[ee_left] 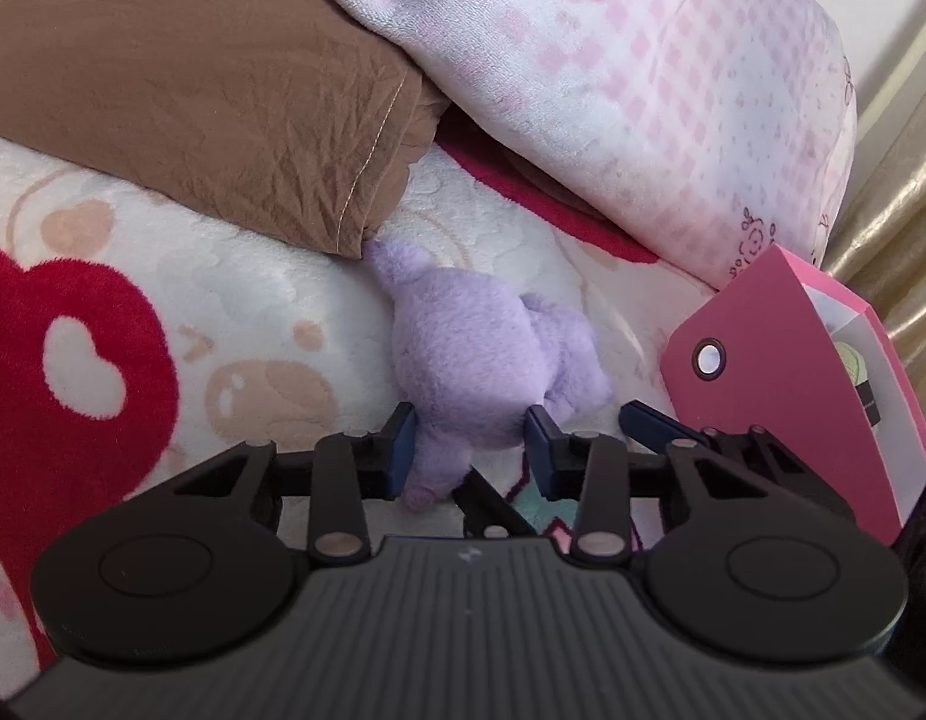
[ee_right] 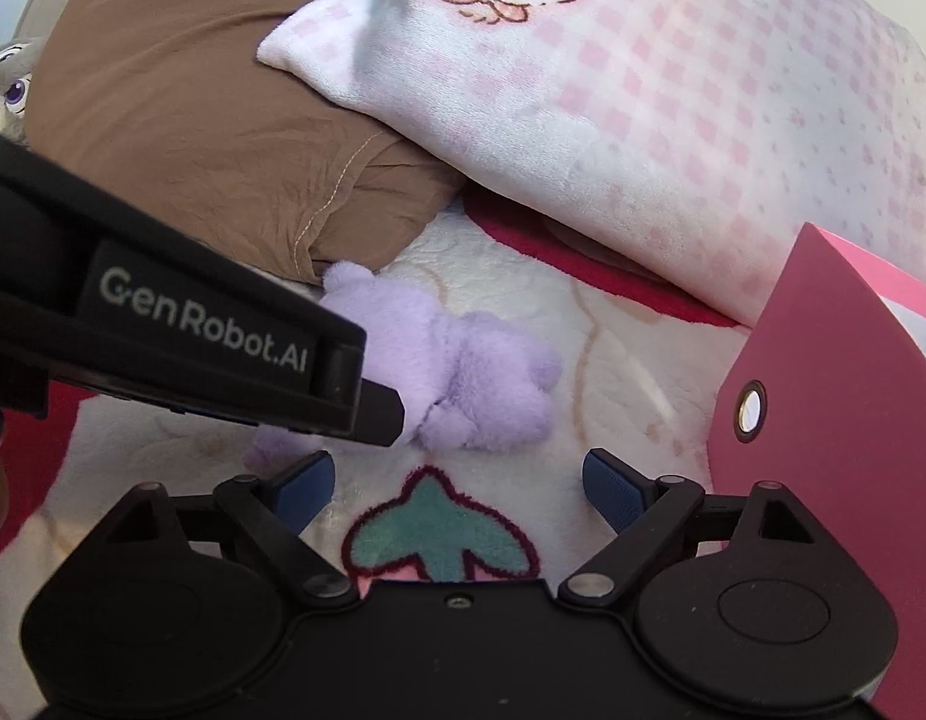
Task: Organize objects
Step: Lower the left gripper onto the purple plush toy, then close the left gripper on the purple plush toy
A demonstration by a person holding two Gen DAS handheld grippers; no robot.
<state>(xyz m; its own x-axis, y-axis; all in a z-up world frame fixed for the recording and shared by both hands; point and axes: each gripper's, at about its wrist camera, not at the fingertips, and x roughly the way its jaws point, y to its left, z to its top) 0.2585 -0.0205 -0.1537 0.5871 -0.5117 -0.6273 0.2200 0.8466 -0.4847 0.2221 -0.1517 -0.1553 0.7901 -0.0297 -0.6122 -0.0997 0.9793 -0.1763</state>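
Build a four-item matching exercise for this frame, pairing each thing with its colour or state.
Things:
1. plush toy
2. paper bag
3. left claw
4. right claw

Descriptions:
a. spread wide over the blanket, nothing between its pads
b. pink, upright, with a metal eyelet
c. lilac, lying beside the brown pillow
d. pads at either side of the toy's near end

Pairs: 1-c, 2-b, 3-d, 4-a
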